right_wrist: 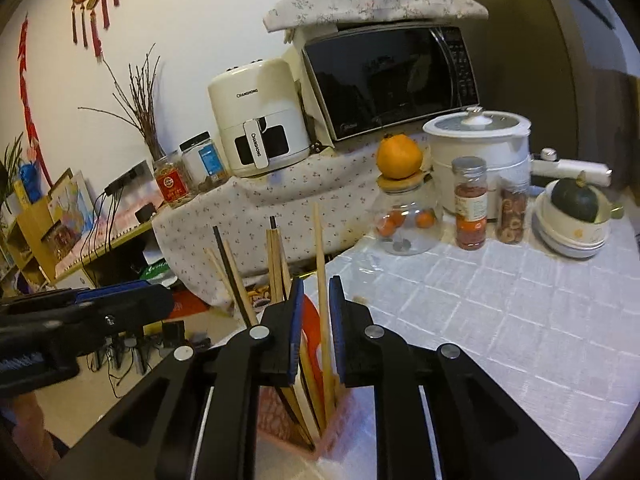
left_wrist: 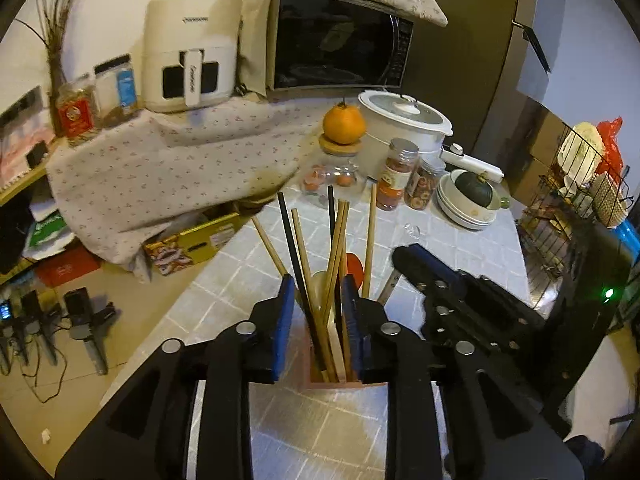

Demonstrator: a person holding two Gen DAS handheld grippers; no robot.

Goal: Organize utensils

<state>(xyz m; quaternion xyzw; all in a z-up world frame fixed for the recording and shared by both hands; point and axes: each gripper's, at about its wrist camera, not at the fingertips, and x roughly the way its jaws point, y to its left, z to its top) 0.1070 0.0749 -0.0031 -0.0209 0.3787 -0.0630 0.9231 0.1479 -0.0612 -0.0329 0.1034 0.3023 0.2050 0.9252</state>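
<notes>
Chopsticks (left_wrist: pixel 336 264), thin, stiff, light and slippery, stand in a holder (left_wrist: pixel 340 380) at the table's (left_wrist: pixel 460 240) near edge. Left gripper (left_wrist: pixel 318 320) and right gripper (right_wrist: pixel 316 320) both released, jaws slack around upright sticks; best pinched mid-shaft.

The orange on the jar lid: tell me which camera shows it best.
The right wrist view: the orange shows larger there, clearly resting on the glass jar. In the left wrist view the orange is smaller and farther off, though unblocked.

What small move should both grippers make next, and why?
Probably lift both clear: the chopsticks already stand in the holder, and the left gripper and right gripper straddle them with jaws slightly apart, apparently not pinching.
</notes>
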